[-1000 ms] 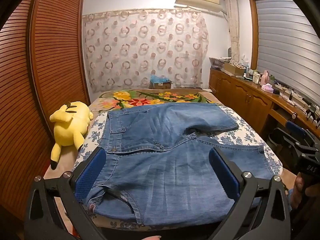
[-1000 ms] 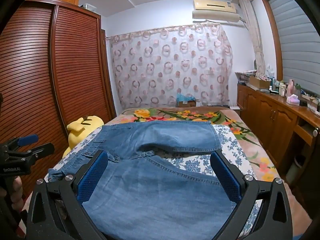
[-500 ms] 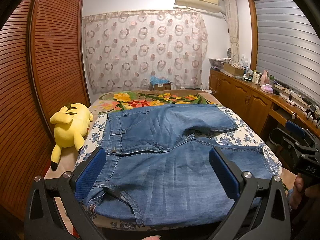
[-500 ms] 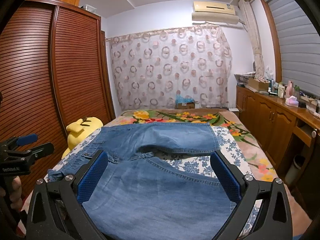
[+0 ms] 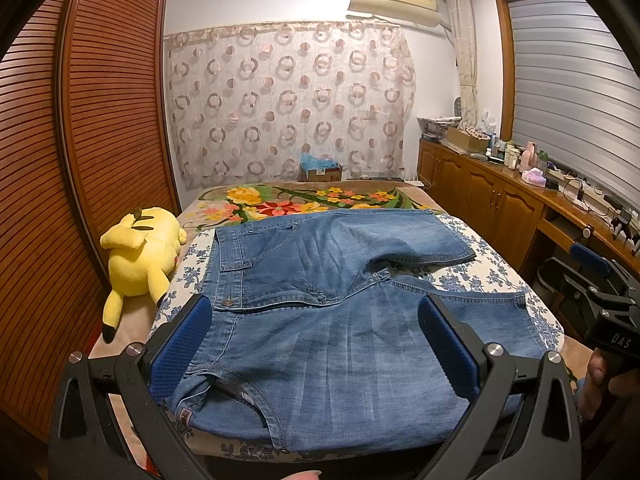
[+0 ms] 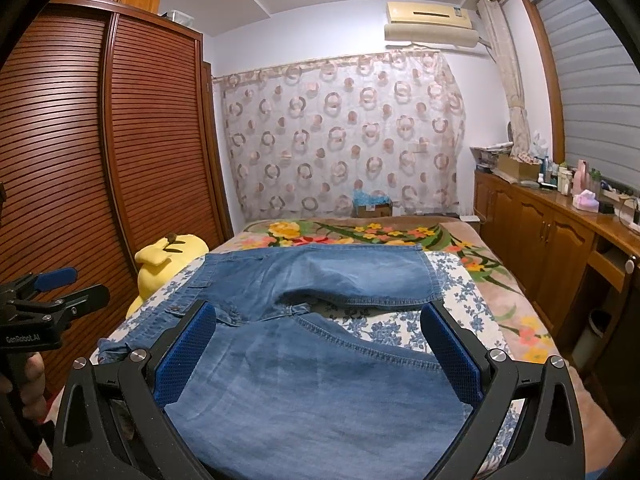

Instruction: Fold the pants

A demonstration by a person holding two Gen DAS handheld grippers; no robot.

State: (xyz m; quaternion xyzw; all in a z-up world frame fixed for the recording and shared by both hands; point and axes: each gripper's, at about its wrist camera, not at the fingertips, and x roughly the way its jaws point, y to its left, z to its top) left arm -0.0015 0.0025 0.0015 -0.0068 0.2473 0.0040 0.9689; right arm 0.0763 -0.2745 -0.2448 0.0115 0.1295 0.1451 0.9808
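Blue denim pants [image 5: 320,300] lie spread flat on the bed, waistband to the left, two short legs reaching right; they also show in the right wrist view [image 6: 312,360]. My left gripper [image 5: 314,340] is open and empty, held above the near waistband end. My right gripper [image 6: 318,348] is open and empty, held above the near leg. Each gripper shows at the edge of the other's view: the right one [image 5: 592,292], the left one [image 6: 44,300].
A yellow plush toy [image 5: 140,256] lies on the bed's left side beside a slatted wooden wardrobe [image 5: 72,160]. The bed [image 5: 480,276] has a floral blue-and-white sheet. A wooden counter [image 5: 520,200] with bottles runs along the right wall.
Both grippers have tilted up very slightly; the pants have not moved and both grippers stay open.
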